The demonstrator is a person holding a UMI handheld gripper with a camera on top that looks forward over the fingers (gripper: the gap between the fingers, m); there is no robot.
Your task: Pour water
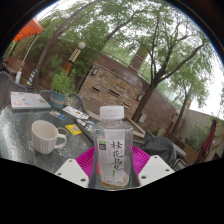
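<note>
Pink pads (92, 160) of the jaws are pressing on both sides of a clear water bottle (112, 145), which is standing upright between them, white cap (112, 112) seemingly on, label facing the camera. So the jaws are closing on the bottle, gripping it around its lower body. Just beyond and to one side, a white mug (46, 137) is sitting on the glass-topped bench (20, 125), handle turned toward the bottle; it is looking like the likely target for the water. Farther back, a book (29, 100) and small cards are lying on the bench, with trees and a brick wall behind. Doing this step well is probably meaning keeping the grip firm, carrying the bottle's mouth over the mug's rim, then tilting slowly; the cap would need removing first.
</note>
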